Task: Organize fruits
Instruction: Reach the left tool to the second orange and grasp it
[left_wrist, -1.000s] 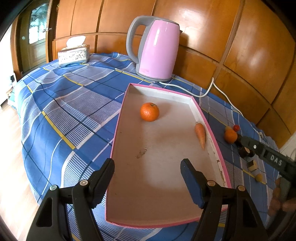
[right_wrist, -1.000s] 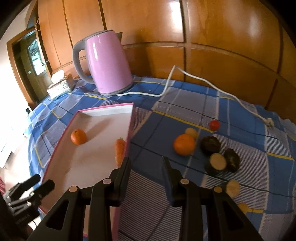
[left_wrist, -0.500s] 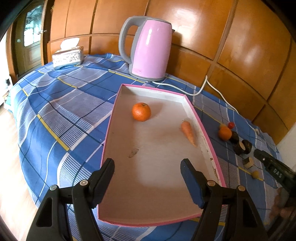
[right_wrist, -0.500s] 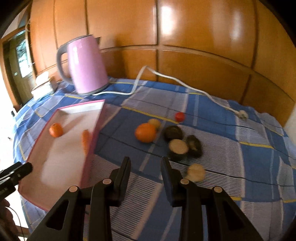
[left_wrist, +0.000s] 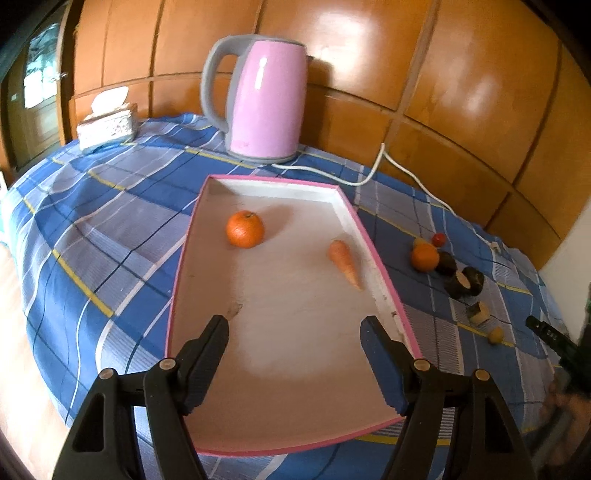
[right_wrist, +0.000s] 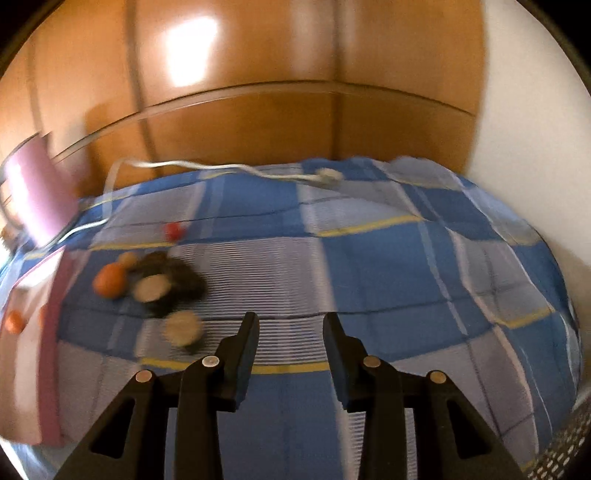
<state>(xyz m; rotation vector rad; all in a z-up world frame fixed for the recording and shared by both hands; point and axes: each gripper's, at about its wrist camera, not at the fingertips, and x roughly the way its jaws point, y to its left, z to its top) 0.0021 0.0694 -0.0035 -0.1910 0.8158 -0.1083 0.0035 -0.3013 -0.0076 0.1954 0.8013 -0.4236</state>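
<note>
A pink-rimmed white tray (left_wrist: 380, 266) lies on the blue plaid cloth and holds an orange (left_wrist: 245, 229) and a carrot (left_wrist: 344, 263). My left gripper (left_wrist: 295, 325) is open and empty over the tray's near end. Right of the tray lie a second orange (left_wrist: 425, 257), a small red fruit (left_wrist: 439, 239), dark cut pieces (left_wrist: 463, 282) and small yellow bits (left_wrist: 495, 335). My right gripper (right_wrist: 290, 320) is open and empty above bare cloth; the blurred fruit cluster (right_wrist: 147, 284) and red fruit (right_wrist: 173, 230) lie to its left.
A pink kettle (left_wrist: 264, 99) stands behind the tray, its white cord (left_wrist: 373, 173) trailing right across the cloth. A tissue box (left_wrist: 107, 125) sits at the far left. Wooden wall panels back the table. The right gripper's tip (left_wrist: 554, 339) shows at the right edge.
The left gripper has drawn back slightly, showing more of the tray. The right gripper has swung right and away from the tray; the fruit cluster now sits to its left, blurred.
</note>
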